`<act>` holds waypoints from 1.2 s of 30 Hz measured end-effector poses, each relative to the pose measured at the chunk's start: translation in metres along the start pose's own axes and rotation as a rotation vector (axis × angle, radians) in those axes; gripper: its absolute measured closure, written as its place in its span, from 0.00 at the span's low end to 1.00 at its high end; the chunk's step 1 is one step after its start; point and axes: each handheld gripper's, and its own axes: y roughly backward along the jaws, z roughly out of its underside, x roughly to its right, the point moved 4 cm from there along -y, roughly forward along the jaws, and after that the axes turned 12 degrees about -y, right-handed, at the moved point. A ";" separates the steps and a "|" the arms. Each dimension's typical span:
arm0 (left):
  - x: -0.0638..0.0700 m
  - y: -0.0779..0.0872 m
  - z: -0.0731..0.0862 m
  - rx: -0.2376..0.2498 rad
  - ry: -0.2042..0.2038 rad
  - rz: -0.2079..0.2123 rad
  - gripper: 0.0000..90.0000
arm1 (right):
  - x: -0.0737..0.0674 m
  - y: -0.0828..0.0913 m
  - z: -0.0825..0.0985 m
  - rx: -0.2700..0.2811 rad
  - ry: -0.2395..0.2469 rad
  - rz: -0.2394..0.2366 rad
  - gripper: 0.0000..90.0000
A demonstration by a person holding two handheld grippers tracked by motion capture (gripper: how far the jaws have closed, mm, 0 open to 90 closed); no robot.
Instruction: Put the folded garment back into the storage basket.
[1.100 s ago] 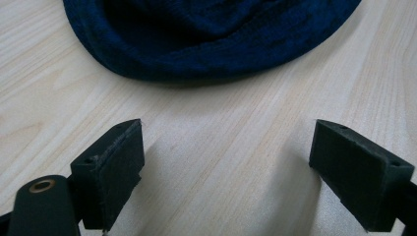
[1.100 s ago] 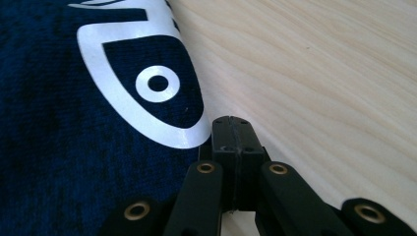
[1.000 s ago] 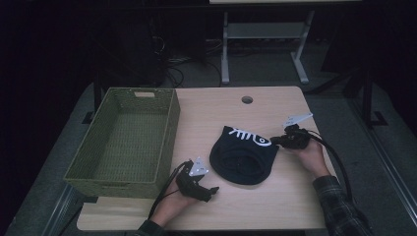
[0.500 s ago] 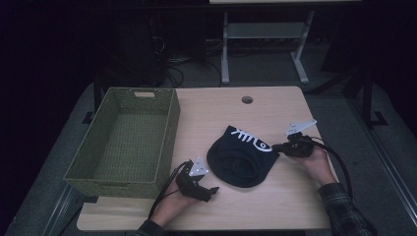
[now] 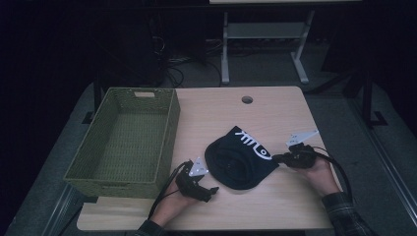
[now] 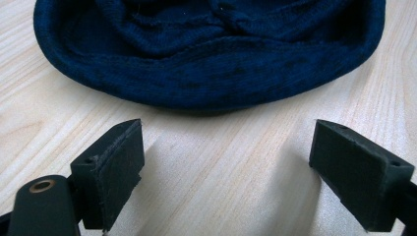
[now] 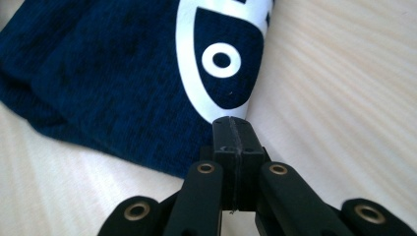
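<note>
Down on the pale wooden surface (image 5: 275, 115), a dark blue knitted hat (image 5: 239, 160) with a white fish-skeleton print (image 5: 255, 145) lies a little toward four o'clock of the middle, crumpled and flattened. The right hand-held gripper (image 5: 279, 158) sits at three o'clock of the hat, held by the person's right hand (image 5: 317, 169), which comes up from the five o'clock corner; a dark cable (image 5: 339, 169) loops back from it along the sleeve. In the right gripper view its jaws are pressed together with no gap between them, and their tips (image 7: 231, 129) meet the hat's edge right where the white print (image 7: 221, 59) ends; whether a fold of fabric is pinched between them cannot be told. The left hand-held gripper (image 5: 212, 190) rests at seven o'clock of the hat, near the front edge of the surface, in the left hand (image 5: 172, 204). In the left gripper view its two jaws stand wide apart with bare wood between them, and the hat's rounded knitted rim (image 6: 211, 83) lies just beyond their tips at twelve o'clock, near but not touching. A green woven basket (image 5: 169, 130) stands at nine o'clock, along the left side of the surface and overhanging it, well apart from the hat. A round hole (image 5: 247, 100) shows in the surface at twelve o'clock, near the far edge. Beyond the surface, at twelve to one o'clock, a white metal frame (image 5: 225, 49) stands on the dark floor.
</note>
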 end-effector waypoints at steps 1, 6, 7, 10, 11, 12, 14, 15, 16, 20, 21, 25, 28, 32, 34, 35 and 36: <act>0.000 0.000 0.000 -0.004 -0.006 0.001 0.14 | -0.002 0.001 0.001 -0.005 -0.010 -0.002 1.00; 0.000 0.000 0.000 -0.005 -0.006 0.002 0.14 | -0.012 0.005 0.008 -0.011 0.002 -0.010 1.00; 0.000 0.000 0.000 -0.005 -0.006 0.002 0.14 | -0.013 0.005 0.008 -0.010 0.010 -0.006 1.00; 0.000 0.000 0.000 -0.005 -0.005 0.002 0.14 | -0.015 0.008 0.008 0.005 0.007 0.010 1.00; 0.000 0.001 0.000 -0.005 -0.006 0.002 0.14 | -0.015 0.010 0.008 0.012 -0.003 0.016 1.00; 0.000 0.001 0.000 -0.005 -0.006 0.003 0.14 | -0.016 0.013 0.008 0.026 -0.008 0.026 0.99; 0.000 0.001 0.000 -0.005 -0.006 0.003 0.14 | -0.017 0.019 0.011 0.044 -0.018 0.033 0.97; 0.000 0.001 0.000 -0.005 -0.007 0.003 0.14 | -0.018 0.023 0.013 0.059 -0.026 0.037 0.95; 0.000 0.001 0.000 -0.005 -0.007 0.003 0.14 | -0.019 0.026 0.016 0.071 -0.037 0.039 0.93; 0.000 0.001 0.000 -0.005 -0.008 0.003 0.14 | -0.022 0.038 0.030 0.101 -0.054 0.077 0.80; 0.000 0.001 0.000 -0.005 -0.008 0.003 0.14 | -0.023 0.040 0.032 0.108 -0.063 0.081 0.76; 0.000 0.000 0.000 -0.003 -0.005 0.003 0.14 | -0.026 0.047 0.045 0.138 -0.085 0.117 0.62; 0.000 0.000 0.000 -0.002 -0.003 0.002 0.14 | -0.026 0.049 0.057 0.160 -0.108 0.162 0.47; 0.000 0.000 0.000 -0.002 -0.003 0.002 0.14 | -0.024 0.047 0.071 0.148 -0.140 0.187 0.33; 0.000 0.000 0.000 -0.002 -0.003 0.002 0.14 | -0.024 0.046 0.076 0.144 -0.136 0.209 0.26; 0.000 0.000 0.000 -0.002 -0.004 0.002 0.14 | -0.023 0.046 0.078 0.142 -0.136 0.220 0.25; 0.000 0.000 0.000 -0.002 -0.004 0.003 0.14 | -0.023 0.045 0.080 0.143 -0.134 0.222 0.23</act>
